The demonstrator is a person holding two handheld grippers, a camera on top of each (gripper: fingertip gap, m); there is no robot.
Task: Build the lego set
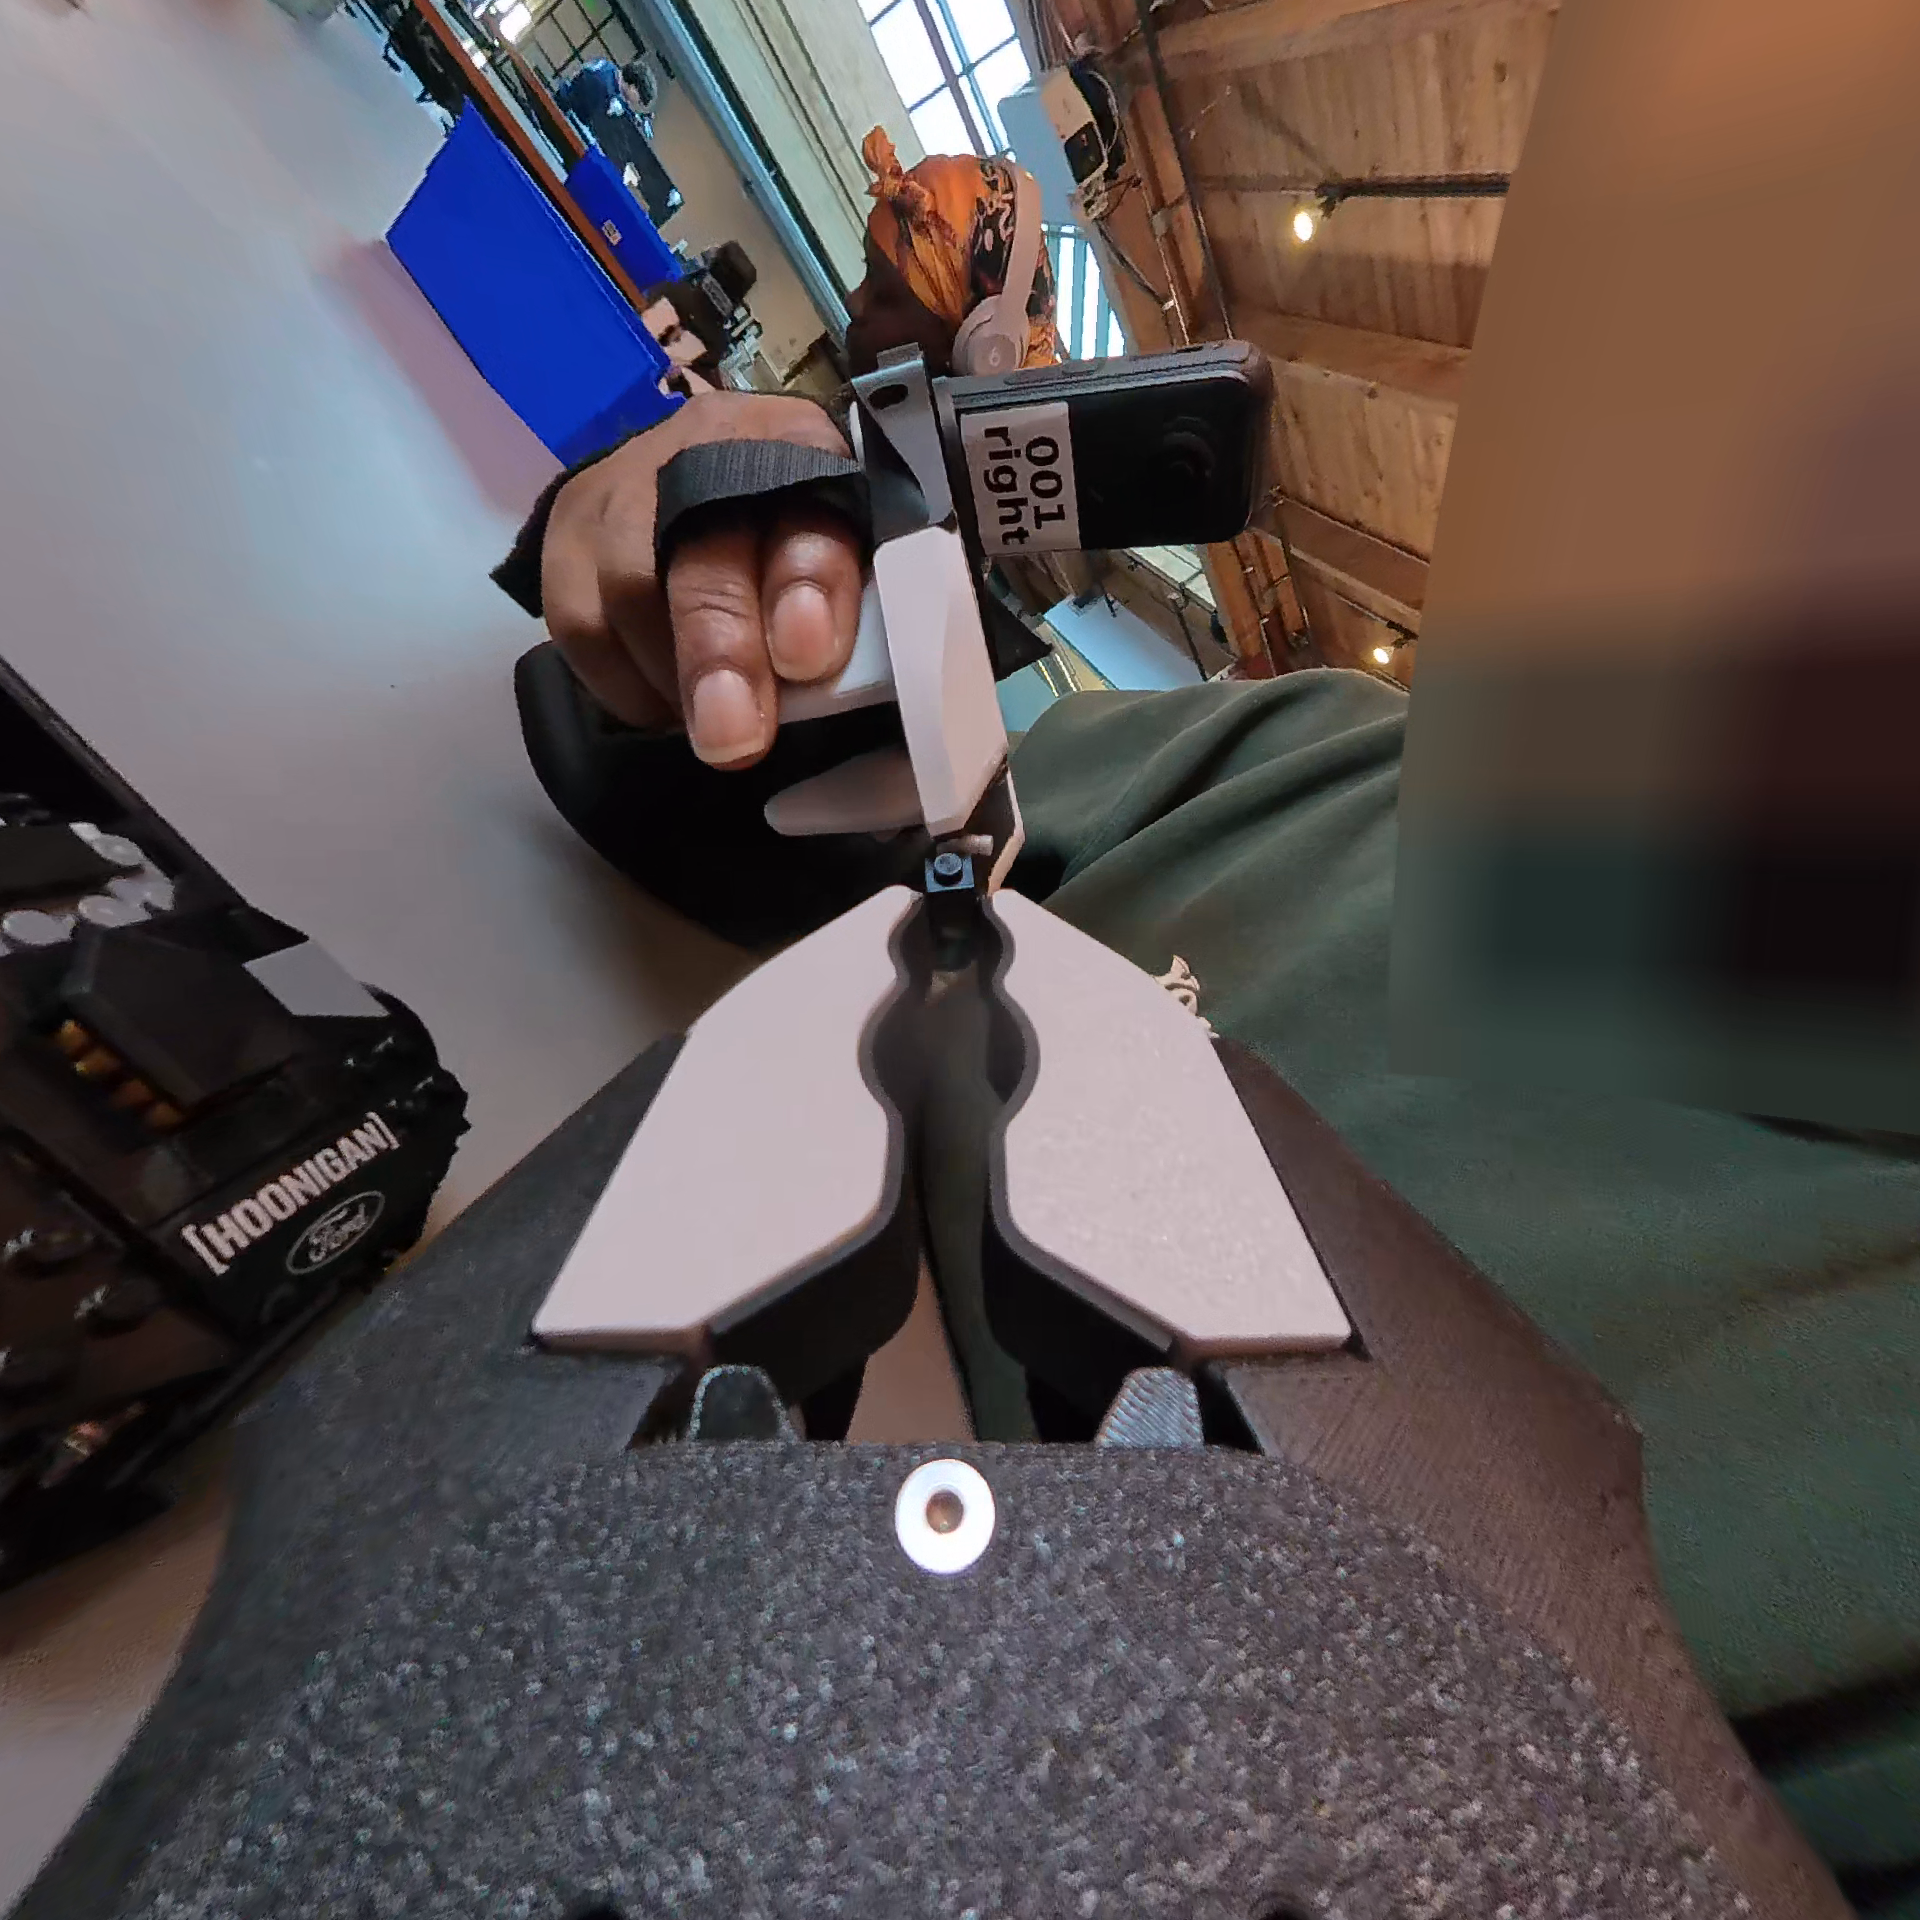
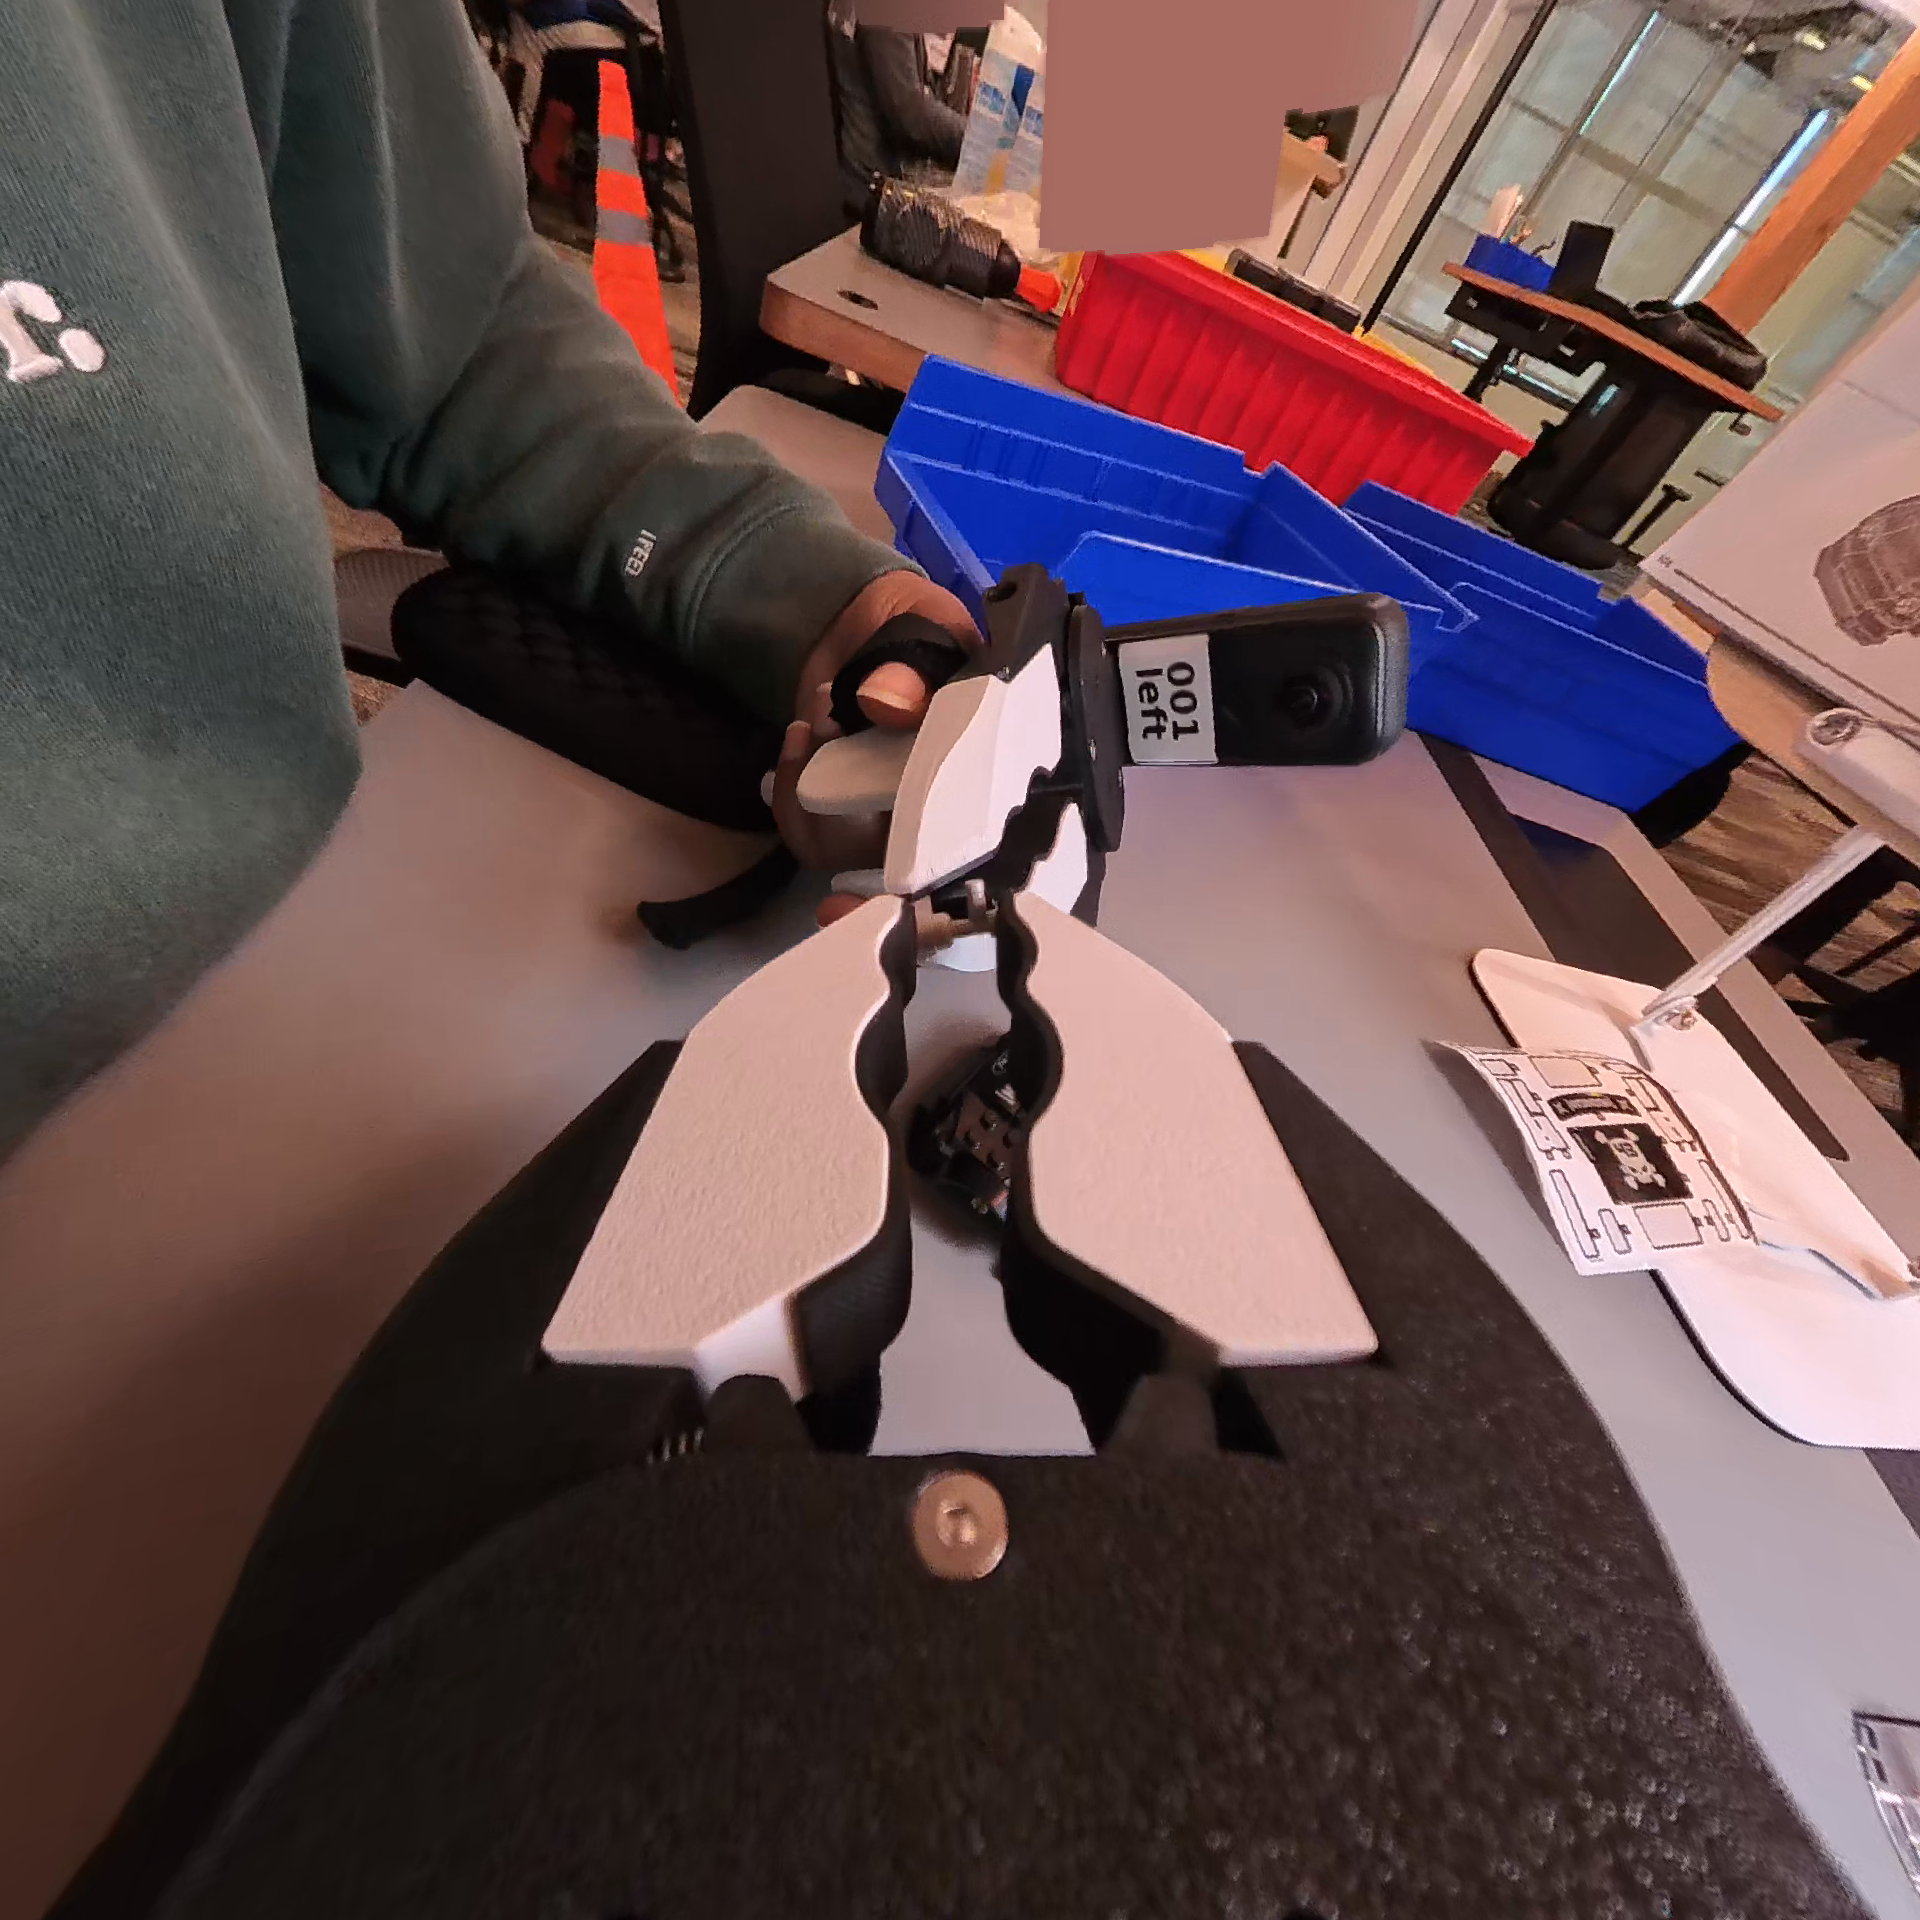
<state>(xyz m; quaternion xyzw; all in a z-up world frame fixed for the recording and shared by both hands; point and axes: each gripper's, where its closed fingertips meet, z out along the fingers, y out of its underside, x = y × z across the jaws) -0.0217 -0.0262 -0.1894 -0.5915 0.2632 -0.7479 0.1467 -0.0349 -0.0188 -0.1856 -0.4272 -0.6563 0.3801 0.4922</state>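
Observation:
In the left wrist view my left gripper (image 1: 948,902) is shut on a small black lego piece (image 1: 951,873) whose stud sticks out past the fingertips. My right gripper (image 1: 971,847) comes down from above, tip to tip with the left one, and pinches a small light grey piece (image 1: 977,844) right against the black piece. In the right wrist view my right gripper (image 2: 954,914) holds that grey piece (image 2: 964,914) narrowly between its tips, and the left gripper (image 2: 940,888) meets it from the far side. Both are held above the grey table (image 2: 1299,935).
A black lego car model (image 1: 208,1143) sits on the table to the left. More black lego parts (image 2: 971,1138) lie below my right fingers. A sticker sheet (image 2: 1600,1153), a white stand base (image 2: 1558,997), a booklet (image 2: 1818,540) and blue bins (image 2: 1195,520) are to the right. My left and right fingertips are right by each other.

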